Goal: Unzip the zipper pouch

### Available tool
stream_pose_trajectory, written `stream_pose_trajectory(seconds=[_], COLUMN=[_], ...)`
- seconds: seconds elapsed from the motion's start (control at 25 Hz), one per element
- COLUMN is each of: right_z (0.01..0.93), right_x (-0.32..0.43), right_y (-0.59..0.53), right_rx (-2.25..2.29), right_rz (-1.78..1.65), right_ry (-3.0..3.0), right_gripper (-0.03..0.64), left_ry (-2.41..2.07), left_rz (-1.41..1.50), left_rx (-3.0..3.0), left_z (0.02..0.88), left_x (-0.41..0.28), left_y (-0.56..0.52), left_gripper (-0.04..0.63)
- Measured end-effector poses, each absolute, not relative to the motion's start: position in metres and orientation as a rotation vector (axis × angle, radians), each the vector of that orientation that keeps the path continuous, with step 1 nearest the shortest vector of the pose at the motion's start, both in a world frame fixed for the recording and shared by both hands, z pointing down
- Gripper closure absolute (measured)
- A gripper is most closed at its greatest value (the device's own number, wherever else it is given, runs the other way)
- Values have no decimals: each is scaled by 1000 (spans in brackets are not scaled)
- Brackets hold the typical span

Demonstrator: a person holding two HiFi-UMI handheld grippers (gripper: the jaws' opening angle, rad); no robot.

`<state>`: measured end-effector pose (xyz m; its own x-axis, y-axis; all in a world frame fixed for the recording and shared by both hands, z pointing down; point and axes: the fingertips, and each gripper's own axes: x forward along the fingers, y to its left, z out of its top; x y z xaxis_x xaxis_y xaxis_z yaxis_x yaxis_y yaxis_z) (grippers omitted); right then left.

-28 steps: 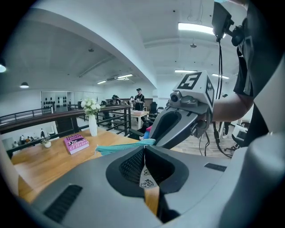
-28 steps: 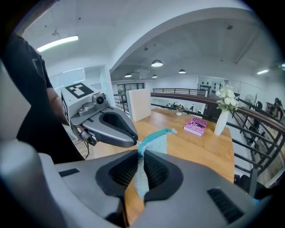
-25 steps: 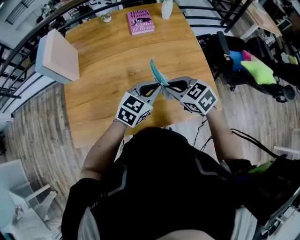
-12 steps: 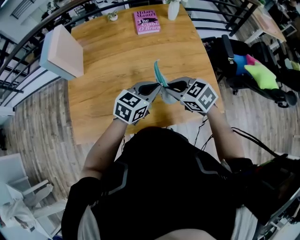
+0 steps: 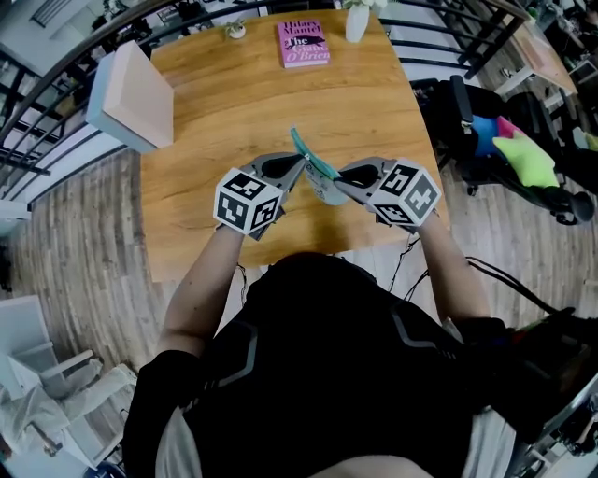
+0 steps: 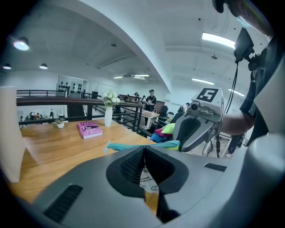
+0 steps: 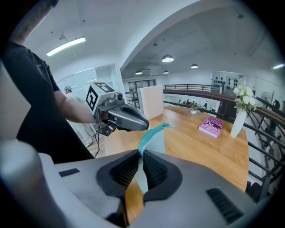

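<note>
I hold the zipper pouch (image 5: 323, 184), white with a teal zipper band (image 5: 303, 149), in the air above the wooden table (image 5: 224, 121). My left gripper (image 5: 301, 166) is shut at the teal zipper band (image 6: 133, 145); the pull itself is hidden between the pads. The pouch's printed white cloth (image 6: 147, 179) hangs below those jaws. My right gripper (image 5: 338, 179) is shut on the pouch's body (image 7: 153, 139), whose cloth runs between its pads. Each gripper appears in the other's view: the right gripper (image 6: 181, 143) and the left gripper (image 7: 143, 126).
A pink book (image 5: 304, 42), a white vase (image 5: 357, 23) and a small pot (image 5: 235, 30) stand at the table's far edge. A pale box (image 5: 131, 89) sits at the far left corner. A chair with bright cushions (image 5: 519, 154) stands to the right.
My left gripper has moved left, away from the right one, and rolled a little. The teal zipper band's free end has swung left with it. The right gripper has stayed put.
</note>
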<state>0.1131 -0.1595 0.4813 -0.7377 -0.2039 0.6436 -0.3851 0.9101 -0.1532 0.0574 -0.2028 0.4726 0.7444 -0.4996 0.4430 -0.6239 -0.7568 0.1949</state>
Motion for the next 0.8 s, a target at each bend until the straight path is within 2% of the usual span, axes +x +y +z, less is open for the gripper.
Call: stream_pose_trajectory(seconds=[0.8], right_z=[486], right_x=[118], right_y=[-179], right_rx=[437], right_rz=[370], right_ry=[-2427], right_gripper=[571], left_ry=[-1155], left_rz=[497], left_rx=[2467], left_z=[476], left_x=[-34], left_y=[-232], left_gripper=[565])
